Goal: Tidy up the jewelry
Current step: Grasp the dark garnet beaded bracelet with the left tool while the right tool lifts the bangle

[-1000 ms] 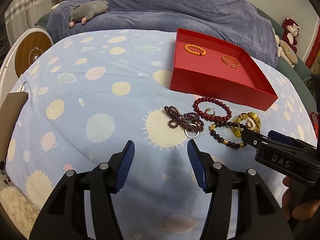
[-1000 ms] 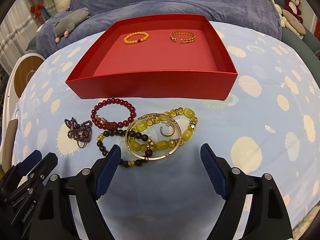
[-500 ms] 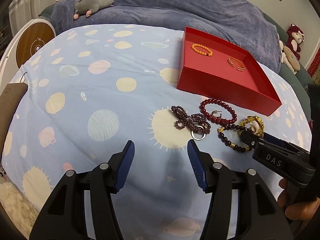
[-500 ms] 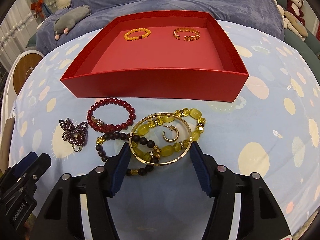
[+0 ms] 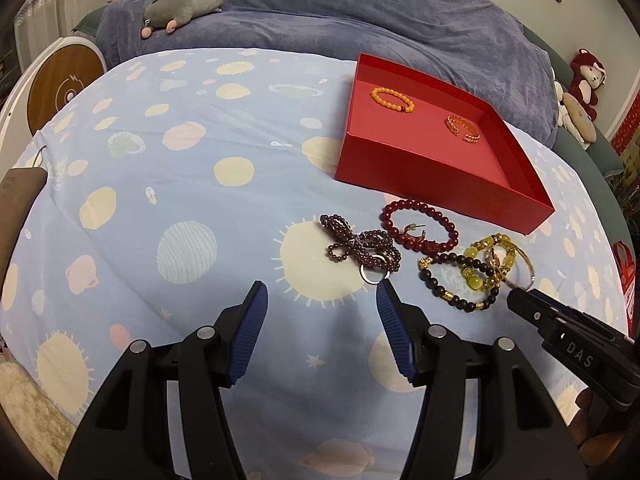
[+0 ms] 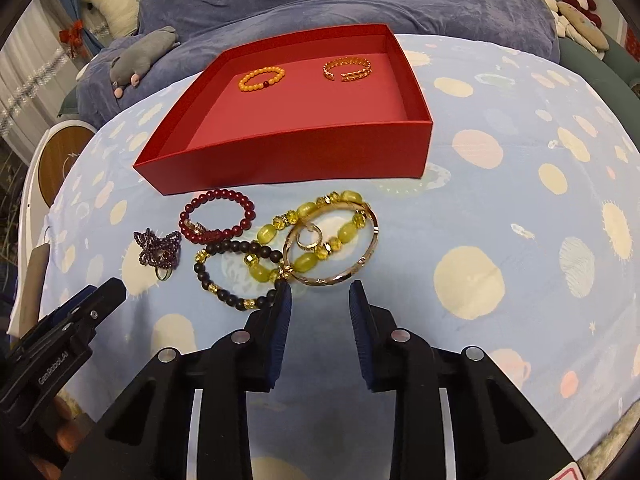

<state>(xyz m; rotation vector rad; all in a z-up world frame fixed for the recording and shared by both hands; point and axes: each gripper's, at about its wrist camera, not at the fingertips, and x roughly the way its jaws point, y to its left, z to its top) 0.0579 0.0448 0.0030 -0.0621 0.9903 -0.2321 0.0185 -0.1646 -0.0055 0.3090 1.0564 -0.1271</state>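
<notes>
A red box [image 6: 288,152] [image 5: 432,184] holds an orange bead bracelet [image 6: 262,79] and a gold chain bracelet [image 6: 347,69]. In front of it lie a dark red bead bracelet [image 6: 218,220], a purple bead tangle [image 6: 158,246], a black-and-gold bead bracelet [image 6: 228,276], a yellow bead bracelet [image 6: 308,236] and a gold bangle [image 6: 336,248] with a small hoop earring inside. My right gripper [image 6: 320,300] is open and narrowed, its tips just in front of the bangle's near edge. My left gripper [image 5: 320,300] is open and empty, just short of the purple tangle [image 5: 360,246].
The jewelry lies on a blue sheet with planet prints [image 5: 180,168]. A grey plush toy [image 5: 180,4] lies on a purple blanket behind. A round wooden-topped object [image 5: 60,88] stands at the left edge. Plush toys [image 6: 576,0] sit at the far right.
My right gripper has moved forward to the bangle and its jaws have narrowed. My left gripper has stayed open and drifted a little, the view shifting slightly.
</notes>
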